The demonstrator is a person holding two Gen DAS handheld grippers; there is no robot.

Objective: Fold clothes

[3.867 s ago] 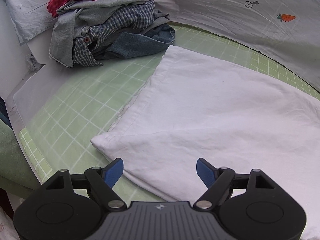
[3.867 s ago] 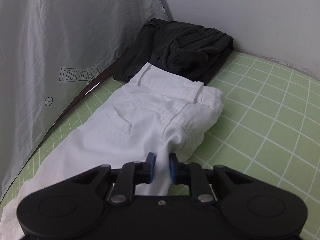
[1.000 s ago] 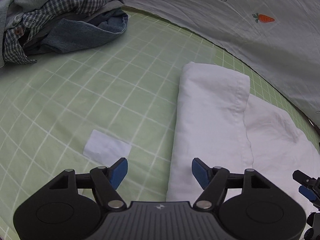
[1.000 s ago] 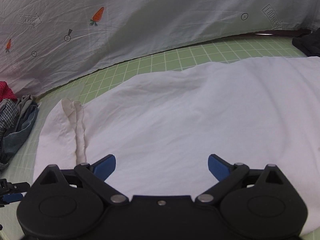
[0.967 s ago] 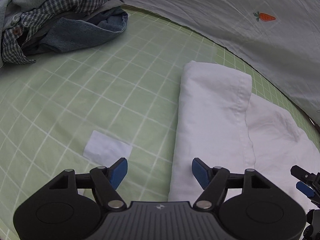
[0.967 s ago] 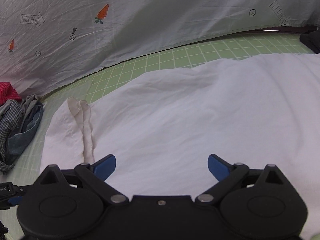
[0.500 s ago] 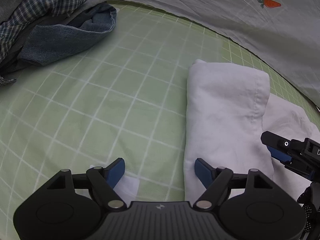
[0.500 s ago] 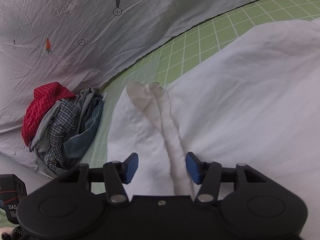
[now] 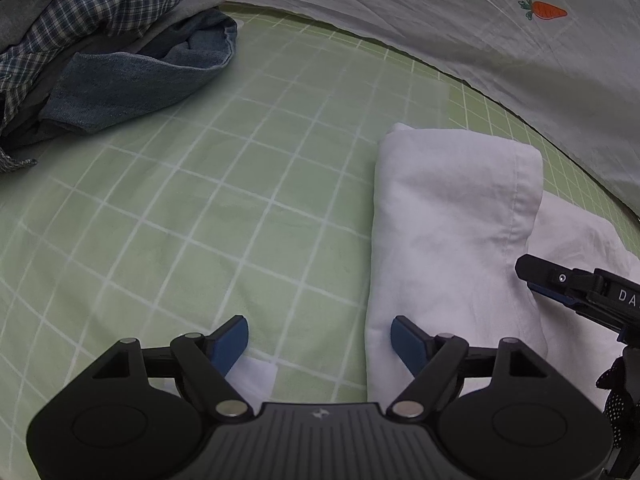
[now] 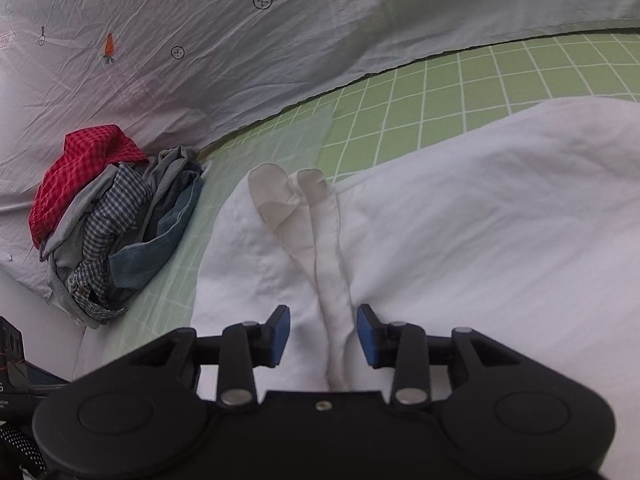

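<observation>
The white trousers [image 10: 480, 240] look soft, limp and light, best pinched at the folded hem edge, where the right gripper [image 10: 323, 334] closes around the pocket linings [image 10: 320, 240] while the left gripper [image 9: 319, 338] stands spread.

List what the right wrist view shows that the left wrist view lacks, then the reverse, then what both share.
Only the right wrist view: the red checked garment atop the pile, two cream pocket linings lying on the white trousers, and the right hand-held gripper closing around the linings, pads not yet pressing.

Only the left wrist view: the open left hand-held gripper over the green grid sheet and a small white patch.

Both: the trousers, the clothes pile, the carrot-print cloth.
</observation>
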